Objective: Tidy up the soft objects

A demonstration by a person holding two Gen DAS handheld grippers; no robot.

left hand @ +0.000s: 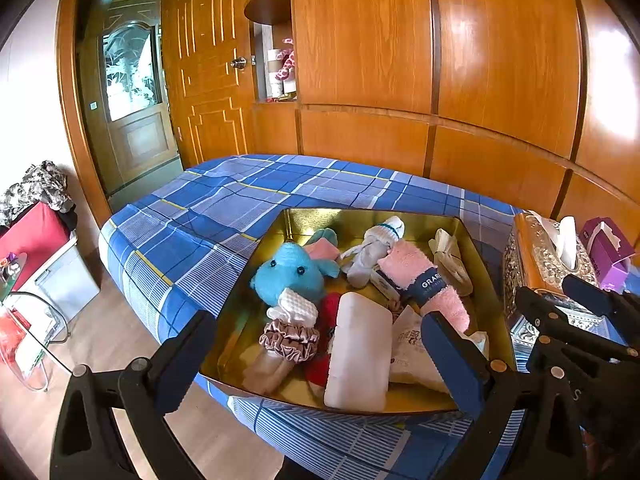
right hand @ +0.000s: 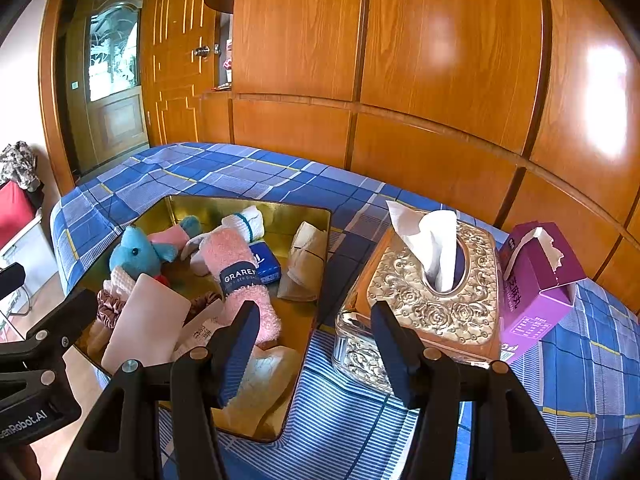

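The pink towel band reads "GRAREY"; it lies in the gold tray on the bed. Both the left claw and the right claw stand apart, empty.

Glossy wooden wardrobe, plaid bed

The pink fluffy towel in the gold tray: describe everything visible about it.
The pink fluffy towel is a rolled, fuzzy microfibre-looking bundle wrapped by a dark blue paper band printed with white letters. It lies slanted across the middle of the gold tray, on top of other items, its far end against the grey-white sock bundle. Neither claw touches it.
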